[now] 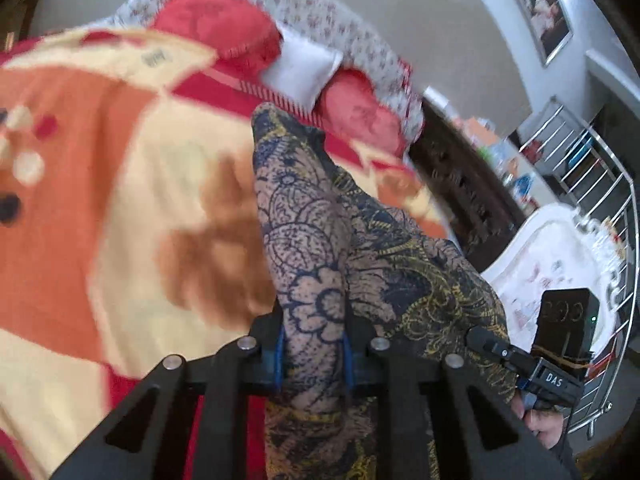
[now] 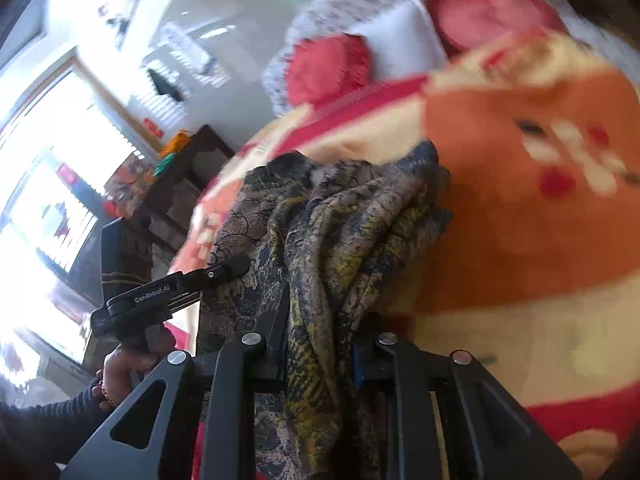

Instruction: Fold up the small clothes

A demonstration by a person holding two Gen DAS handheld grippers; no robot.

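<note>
A: Where the patterned garment (image 1: pixel 304 248) lies on the orange, cream and red blanket (image 1: pixel 100 200), what room surrounds it?

B: Bare blanket spreads wide to one side; on the other the bed edge is near, with a dark cabinet (image 1: pixel 460 184) and a metal railing (image 1: pixel 600 184) beyond. Red cushions (image 1: pixel 224 20) and a white pillow (image 1: pixel 300 68) bound the far end.

A: What does each view add?

B: The left wrist view shows the right gripper (image 1: pixel 488 342) touching the cloth's edge, a hand (image 1: pixel 540 420) beneath it. The right wrist view shows the left gripper (image 2: pixel 236 266) at the opposite edge, its hand (image 2: pixel 124 364) wrapped on the handle, and bright windows (image 2: pixel 48 184) behind.

A: And the grips?

B: Each wrist view shows its own gripper's fingers clenched on a bunched fold of the garment, which runs forward between them; the cloth seems lifted slightly, though blur makes this uncertain.
</note>
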